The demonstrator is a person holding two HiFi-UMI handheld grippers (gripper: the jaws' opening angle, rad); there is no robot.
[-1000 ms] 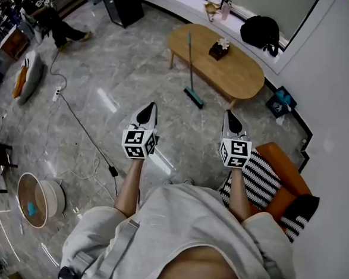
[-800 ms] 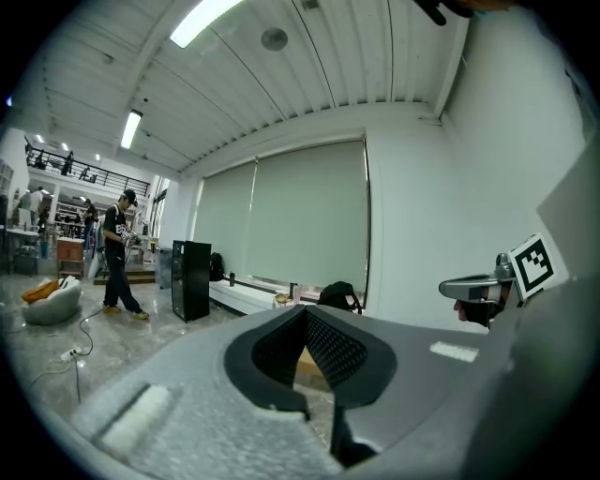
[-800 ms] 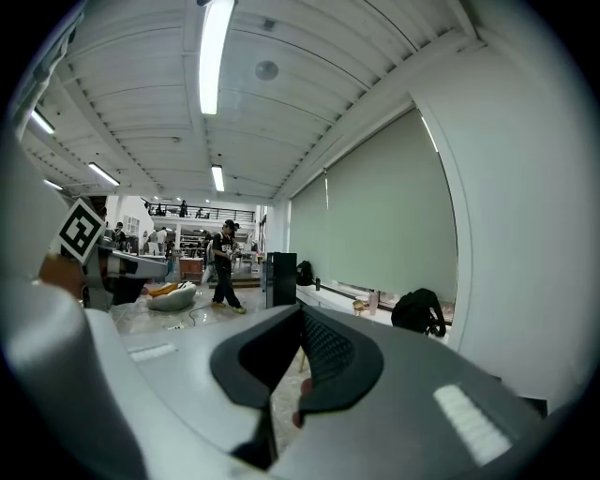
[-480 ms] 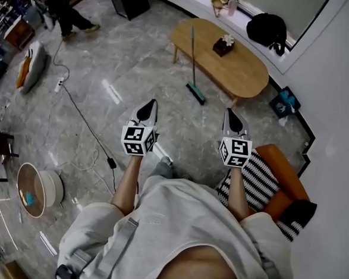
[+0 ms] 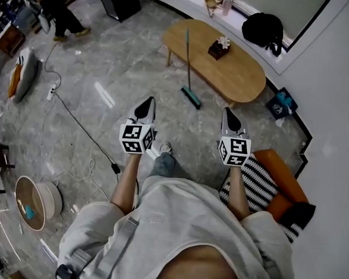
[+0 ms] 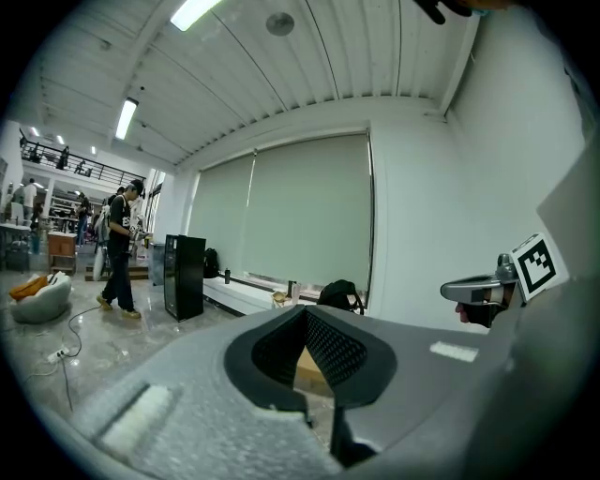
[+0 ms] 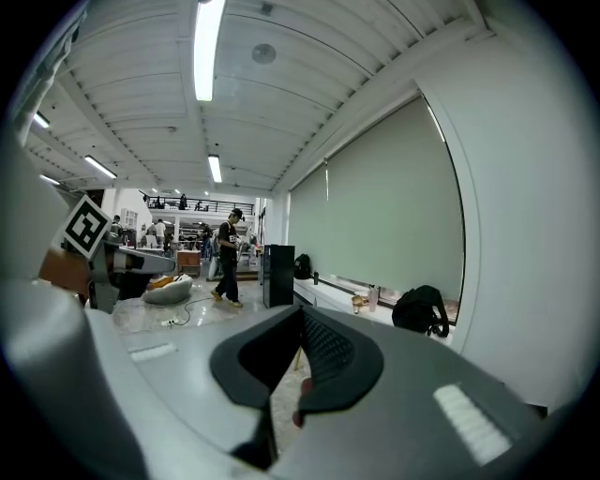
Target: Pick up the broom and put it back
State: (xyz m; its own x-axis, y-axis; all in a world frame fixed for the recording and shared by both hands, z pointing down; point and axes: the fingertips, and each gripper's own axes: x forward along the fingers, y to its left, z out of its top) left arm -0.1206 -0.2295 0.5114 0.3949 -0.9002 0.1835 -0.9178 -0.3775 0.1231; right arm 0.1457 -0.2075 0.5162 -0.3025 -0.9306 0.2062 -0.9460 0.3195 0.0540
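The broom (image 5: 188,65) has a teal handle and a teal head. It stands tilted against the near edge of the oval wooden table (image 5: 244,81), with its head on the floor. Both grippers are held side by side in front of the person, well short of the broom. The left gripper (image 5: 144,109) points toward the floor left of the broom head, and the right gripper (image 5: 229,119) points toward the table's right end. Each is shut with nothing between its fingers. The left gripper view shows its jaws (image 6: 305,314) closed together, and so does the right gripper view (image 7: 302,314).
On the table sits a dark box with a flower (image 5: 218,48). A black backpack (image 5: 262,30) lies on the window ledge. An orange seat with a striped cushion (image 5: 261,181) is at my right. A cable (image 5: 83,129) crosses the floor at left, and a person (image 5: 52,11) stands far left.
The person holding the grippers has stepped forward, and a shoe now shows between the arms. Both grippers stay shut and empty at the same spacing. The broom has not moved.
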